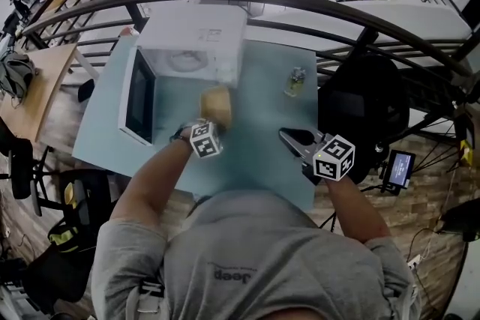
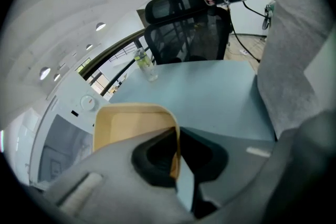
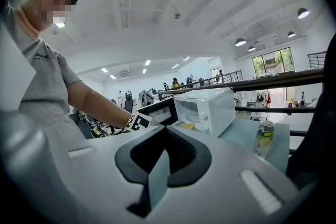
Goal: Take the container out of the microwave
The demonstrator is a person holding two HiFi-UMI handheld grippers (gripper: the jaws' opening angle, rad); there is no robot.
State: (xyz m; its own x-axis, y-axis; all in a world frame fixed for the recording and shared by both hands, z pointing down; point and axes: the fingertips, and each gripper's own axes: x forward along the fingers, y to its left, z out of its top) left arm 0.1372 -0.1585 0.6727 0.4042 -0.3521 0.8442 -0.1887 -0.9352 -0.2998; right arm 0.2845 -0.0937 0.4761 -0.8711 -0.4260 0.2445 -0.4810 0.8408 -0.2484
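Note:
The white microwave [image 1: 196, 41] stands at the table's far side with its door [image 1: 139, 98] swung open to the left. A tan, shallow container [image 1: 217, 104] hangs in front of the opening, over the table. My left gripper [image 1: 211, 122] is shut on its near rim; in the left gripper view the container [image 2: 131, 124] fills the middle and the rim wall sits between the jaws of my left gripper [image 2: 177, 157]. My right gripper [image 1: 286, 135] hovers to the right over the table, shut with nothing in it. The right gripper view shows the microwave [image 3: 207, 107] beyond my right gripper [image 3: 160, 176].
A small bottle [image 1: 295, 81] stands on the light blue table [image 1: 262, 124] right of the microwave. A black office chair [image 1: 364, 105] is at the table's right edge. A dark railing [image 1: 300, 0] curves behind the table.

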